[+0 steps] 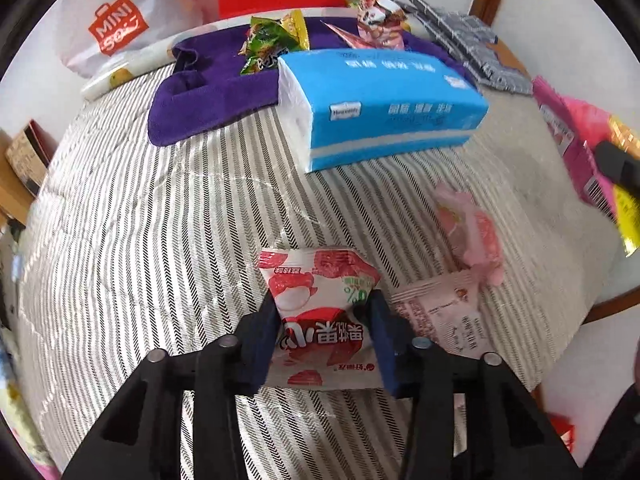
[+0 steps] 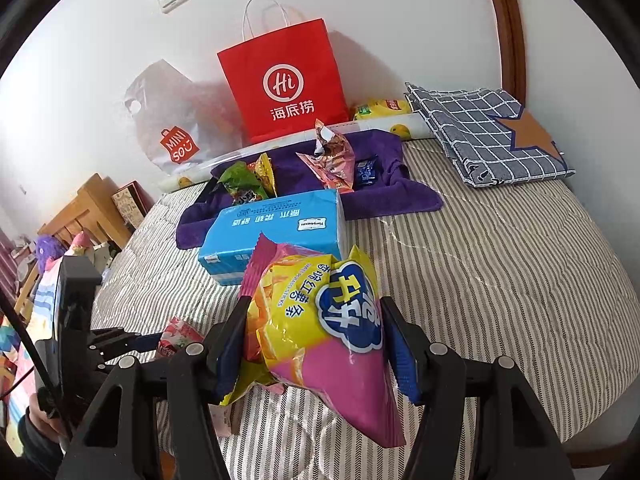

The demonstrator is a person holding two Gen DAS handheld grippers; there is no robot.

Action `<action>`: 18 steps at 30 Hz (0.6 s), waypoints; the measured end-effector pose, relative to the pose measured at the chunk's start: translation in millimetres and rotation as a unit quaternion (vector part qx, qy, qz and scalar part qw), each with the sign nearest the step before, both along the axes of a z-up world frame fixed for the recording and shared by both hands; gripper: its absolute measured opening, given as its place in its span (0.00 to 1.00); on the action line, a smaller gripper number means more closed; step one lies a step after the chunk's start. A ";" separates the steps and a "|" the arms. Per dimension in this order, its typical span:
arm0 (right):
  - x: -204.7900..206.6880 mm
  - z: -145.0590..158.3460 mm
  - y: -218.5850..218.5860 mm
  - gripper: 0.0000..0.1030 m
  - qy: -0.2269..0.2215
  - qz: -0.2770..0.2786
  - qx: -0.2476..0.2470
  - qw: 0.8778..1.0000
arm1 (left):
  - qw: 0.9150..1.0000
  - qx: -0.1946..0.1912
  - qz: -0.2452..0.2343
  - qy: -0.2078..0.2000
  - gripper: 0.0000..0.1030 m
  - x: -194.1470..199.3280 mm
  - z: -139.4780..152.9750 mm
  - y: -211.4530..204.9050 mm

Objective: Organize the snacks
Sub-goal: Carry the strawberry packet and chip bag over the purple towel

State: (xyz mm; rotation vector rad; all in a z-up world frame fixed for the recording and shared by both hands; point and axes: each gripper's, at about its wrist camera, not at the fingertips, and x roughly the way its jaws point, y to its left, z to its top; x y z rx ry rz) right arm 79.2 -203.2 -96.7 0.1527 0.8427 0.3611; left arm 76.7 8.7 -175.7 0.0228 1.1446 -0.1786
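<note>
Two snacks are in my grip at once. Through the left wrist camera, my left gripper (image 1: pixel 322 332) is clamped on a red-and-white snack packet (image 1: pixel 320 316), low over the striped bedcover (image 1: pixel 140 220); it looks light, soft, crinkly, best pinched mid-body. Through the right wrist camera, my right gripper (image 2: pixel 316 344) squeezes a pink-and-yellow chip bag (image 2: pixel 320 340), puffy and slippery, contents probably fragile, near the blue tissue pack (image 2: pixel 276 228).

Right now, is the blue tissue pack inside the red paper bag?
No, the blue tissue pack lies on the striped bed, in front of the red paper bag standing by the wall.
</note>
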 end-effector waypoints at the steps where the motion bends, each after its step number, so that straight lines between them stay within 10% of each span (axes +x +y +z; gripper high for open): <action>1: 0.2 0.4 0.3 0.58 0.000 0.000 0.000 1.000 | 1.000 -0.004 0.002 0.000 0.40 -0.2 1.9 2.4; 18: 43.0 25.3 20.5 0.58 -0.031 0.022 -0.014 0.999 | 0.997 -0.053 0.023 -0.049 0.39 52.8 60.8 19.7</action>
